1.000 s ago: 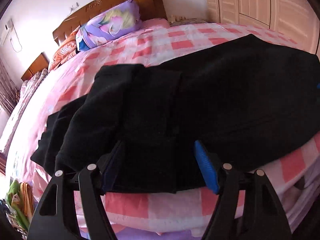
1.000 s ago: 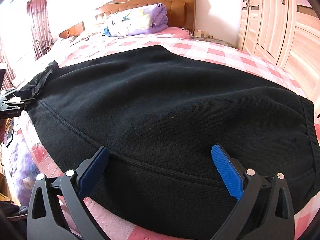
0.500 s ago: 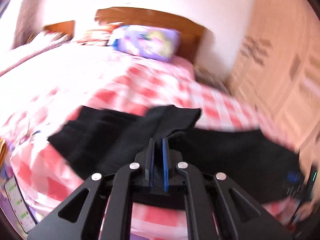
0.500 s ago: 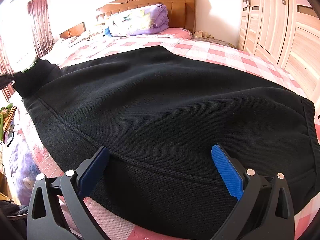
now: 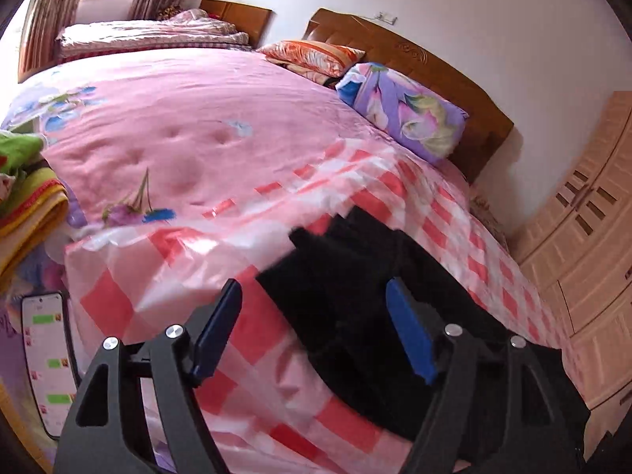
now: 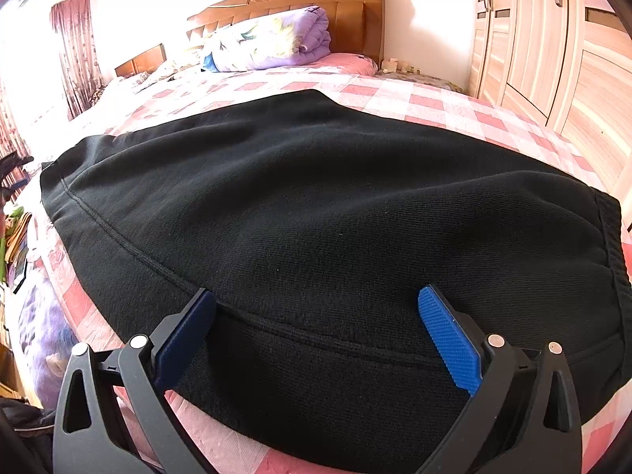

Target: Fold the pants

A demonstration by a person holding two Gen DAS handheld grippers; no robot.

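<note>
— Left wrist view: where's the left gripper [image 5: 312, 316]?
— Just sprung apart, empty, over the pants [image 5: 355, 316] leg end on the bed [image 5: 177, 126].
— Right gripper [image 6: 316, 316]?
— Spread, seemingly hovering above the cloth.

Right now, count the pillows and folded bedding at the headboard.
2: the orange pillow at the headboard's left end, and the purple floral bundle beside it to the right. Others may be hidden.

Home bedroom, bed [image 5: 205, 126], pillow [image 5: 403, 114], wardrobe [image 6: 553, 39]
</note>
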